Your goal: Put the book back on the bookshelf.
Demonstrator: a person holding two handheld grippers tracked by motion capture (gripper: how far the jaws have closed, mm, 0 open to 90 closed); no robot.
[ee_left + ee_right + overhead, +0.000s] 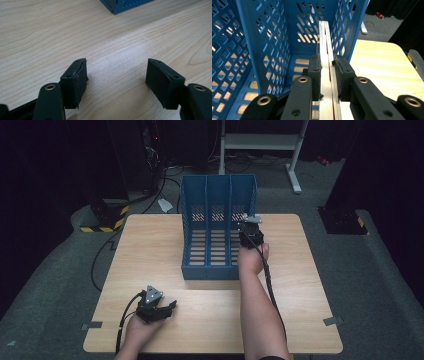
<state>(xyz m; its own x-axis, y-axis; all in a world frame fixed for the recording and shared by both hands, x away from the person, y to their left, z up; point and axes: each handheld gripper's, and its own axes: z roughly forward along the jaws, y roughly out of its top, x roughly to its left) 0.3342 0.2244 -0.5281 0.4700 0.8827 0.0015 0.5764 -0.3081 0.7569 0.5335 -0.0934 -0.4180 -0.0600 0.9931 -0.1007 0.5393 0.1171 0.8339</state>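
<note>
Book (325, 75) sits pinched on edge in my right gripper (327, 77), at the middle of the right gripper view, inside the rightmost slot of the blue file rack (264, 45) — I think it's partway in. Letting go is left; my left gripper (116, 75) waits wide apart over the table (112, 42) — nothing in it.

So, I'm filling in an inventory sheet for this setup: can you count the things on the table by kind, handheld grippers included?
Blue perforated plastic three-slot file rack: 1
Thin light wooden board, clamped on edge inside the rack's slot: 1
Black two-jaw gripper, left gripper open, right gripper shut on the board: 2
Total: 4
</note>
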